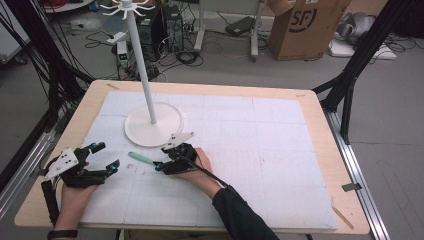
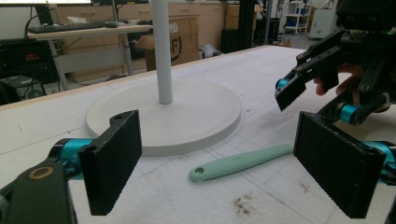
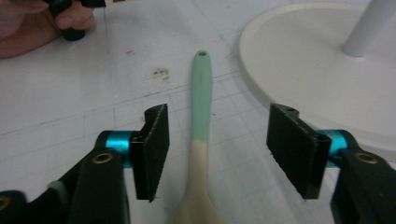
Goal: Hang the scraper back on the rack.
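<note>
A utensil point(image 1: 141, 158) with a mint-green handle and a cream-coloured front part lies flat on the white mat, just in front of the stand's round base point(image 1: 172, 127). My right gripper point(image 1: 161, 157) is low over the utensil's cream end. In the right gripper view the utensil point(image 3: 201, 93) runs between the jaws of my right gripper point(image 3: 217, 154), with a gap on each side and neither pad touching it. My left gripper point(image 1: 107, 155) rests at the left of the mat, open and empty. In its own view my left gripper point(image 2: 226, 163) faces the utensil's handle end point(image 2: 243, 162) and the right gripper point(image 2: 303, 105).
A white stand with a tall pole point(image 1: 141, 60) and hooks at its top rises from the round base point(image 2: 196, 121) at the mat's centre left. The wooden table edge point(image 1: 320, 120) frames the mat. Cables, a cardboard box point(image 1: 305, 25) and equipment lie on the floor behind.
</note>
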Tool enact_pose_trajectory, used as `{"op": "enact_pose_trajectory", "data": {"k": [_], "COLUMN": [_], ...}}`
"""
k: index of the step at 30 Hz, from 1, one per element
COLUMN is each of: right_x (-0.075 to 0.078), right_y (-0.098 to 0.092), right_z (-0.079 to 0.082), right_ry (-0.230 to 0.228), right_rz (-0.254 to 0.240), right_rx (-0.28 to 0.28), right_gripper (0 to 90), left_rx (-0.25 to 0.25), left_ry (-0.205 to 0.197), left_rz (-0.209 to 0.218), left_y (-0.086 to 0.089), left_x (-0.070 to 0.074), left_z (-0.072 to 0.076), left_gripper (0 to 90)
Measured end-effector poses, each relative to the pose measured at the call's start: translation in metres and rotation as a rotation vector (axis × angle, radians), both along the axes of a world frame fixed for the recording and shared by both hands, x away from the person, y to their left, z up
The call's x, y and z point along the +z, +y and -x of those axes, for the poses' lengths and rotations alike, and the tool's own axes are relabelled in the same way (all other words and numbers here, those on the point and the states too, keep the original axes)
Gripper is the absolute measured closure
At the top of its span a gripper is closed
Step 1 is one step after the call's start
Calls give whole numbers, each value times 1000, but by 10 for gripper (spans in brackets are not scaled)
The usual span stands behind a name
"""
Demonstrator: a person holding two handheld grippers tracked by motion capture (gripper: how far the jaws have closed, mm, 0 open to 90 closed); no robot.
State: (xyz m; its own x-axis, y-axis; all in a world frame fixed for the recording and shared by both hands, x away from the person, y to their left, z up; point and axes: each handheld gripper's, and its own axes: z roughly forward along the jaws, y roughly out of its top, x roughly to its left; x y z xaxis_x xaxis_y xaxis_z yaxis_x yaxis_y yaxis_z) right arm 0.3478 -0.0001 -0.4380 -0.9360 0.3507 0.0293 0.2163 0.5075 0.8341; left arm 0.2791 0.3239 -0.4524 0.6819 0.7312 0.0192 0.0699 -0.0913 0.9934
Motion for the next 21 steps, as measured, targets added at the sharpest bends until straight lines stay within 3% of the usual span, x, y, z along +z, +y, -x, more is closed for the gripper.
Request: {"op": "enact_pose_trajectory", "data": {"k": [4,7,8,10,14,21], "right_x": [-6,-8,-10,-12,-12,-13], "right_y": [9,11,13,14,15,14], "right_z": [2,3,4,5,7,4], "right_ry": [-6,-9,-25,-38,-30,48], "right_rz": [62,82,120,148,151,120], "right_rx": [9,10,13,22,34,6], "right_gripper": [506,551,587,617,703,800], "left_rx": [-1,-2,-2,-1,-1,1], "left_ry": [0,0,0,0,1,-2], "left_rz": [0,-2,-1,-1,-2,-7], "left_y": [0,0,0,0,0,-1], "left_x": [0,0,0,0,0,0], "left_z": [0,0,0,0,0,0], "left_gripper": [161,161,161,161,161,161]}}
